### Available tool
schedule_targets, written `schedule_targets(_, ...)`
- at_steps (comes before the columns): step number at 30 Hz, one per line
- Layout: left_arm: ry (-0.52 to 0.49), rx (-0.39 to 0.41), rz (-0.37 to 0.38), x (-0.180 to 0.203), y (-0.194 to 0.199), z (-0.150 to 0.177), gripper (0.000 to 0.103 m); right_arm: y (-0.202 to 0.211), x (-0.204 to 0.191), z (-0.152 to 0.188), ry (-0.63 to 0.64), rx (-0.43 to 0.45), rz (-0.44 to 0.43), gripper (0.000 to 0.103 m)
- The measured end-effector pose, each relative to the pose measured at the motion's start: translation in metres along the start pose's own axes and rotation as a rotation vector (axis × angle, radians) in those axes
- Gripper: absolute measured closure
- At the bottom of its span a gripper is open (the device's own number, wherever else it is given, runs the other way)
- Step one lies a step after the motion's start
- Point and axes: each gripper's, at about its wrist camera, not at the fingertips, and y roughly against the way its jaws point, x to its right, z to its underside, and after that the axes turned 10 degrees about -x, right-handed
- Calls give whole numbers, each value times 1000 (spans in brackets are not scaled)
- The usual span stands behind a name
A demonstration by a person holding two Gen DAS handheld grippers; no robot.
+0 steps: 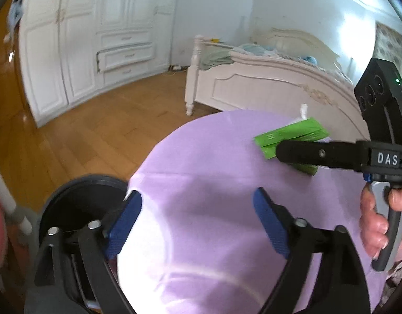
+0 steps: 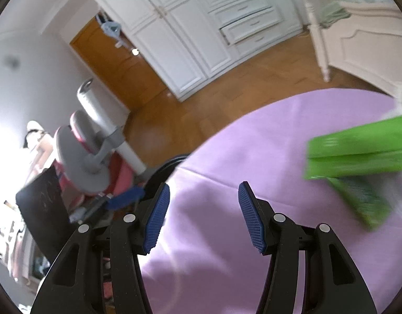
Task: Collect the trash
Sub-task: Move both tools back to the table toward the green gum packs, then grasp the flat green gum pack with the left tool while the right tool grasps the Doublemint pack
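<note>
Two flat green boxes [image 1: 292, 134] lie stacked at the far right of a round table under a lilac cloth [image 1: 201, 157]. A small white item [image 1: 303, 111] pokes up behind them. My left gripper [image 1: 197, 196] hangs open over the cloth's near left part, with nothing between its blue pads. The right gripper [image 1: 280, 153], held by a hand [image 1: 374, 217], reaches in from the right in front of the boxes. In the right wrist view, the right gripper [image 2: 205, 188] is open and empty over the cloth [image 2: 227, 157]. The green boxes [image 2: 357, 149] lie to its right, blurred.
A black round bin [image 1: 78, 204] stands on the floor at the table's left edge. A grey and pink chair [image 2: 91, 157] is beyond it. A white bed [image 1: 266, 86] stands behind the table, white wardrobes [image 1: 83, 39] line the far wall, and the wooden floor [image 1: 109, 120] lies between.
</note>
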Motion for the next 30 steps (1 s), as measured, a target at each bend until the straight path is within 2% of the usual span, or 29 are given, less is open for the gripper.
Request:
schedule_targets(7, -127, -37, 12, 41, -20, -22, 16, 36, 49, 22, 17, 29, 136, 48)
schedule_targets(13, -269, -55, 25, 73, -40, -39, 16, 49, 81, 28, 36, 40, 233, 48)
schedule_targets(14, -289, -57, 31, 77, -44, -42, 16, 50, 88, 28, 38, 35, 246, 44)
schedule_targets(15, -311, -58, 35, 81, -47, -45, 16, 50, 92, 29, 40, 32, 252, 37)
schedule_targets(16, -341, -62, 36, 87, -53, -52, 16, 51, 97, 29, 45, 29, 256, 36)
schedule_targets(24, -508, -101, 142, 119, -79, -86, 16, 43, 112, 33, 79, -36, 243, 36)
schedule_targets(27, -616, -146, 172, 136, -96, -94, 16, 40, 116, 34, 88, -55, 227, 36)
schedule_targets(30, -672, -192, 228, 145, -107, -97, 16, 38, 117, 33, 102, -73, 210, 36)
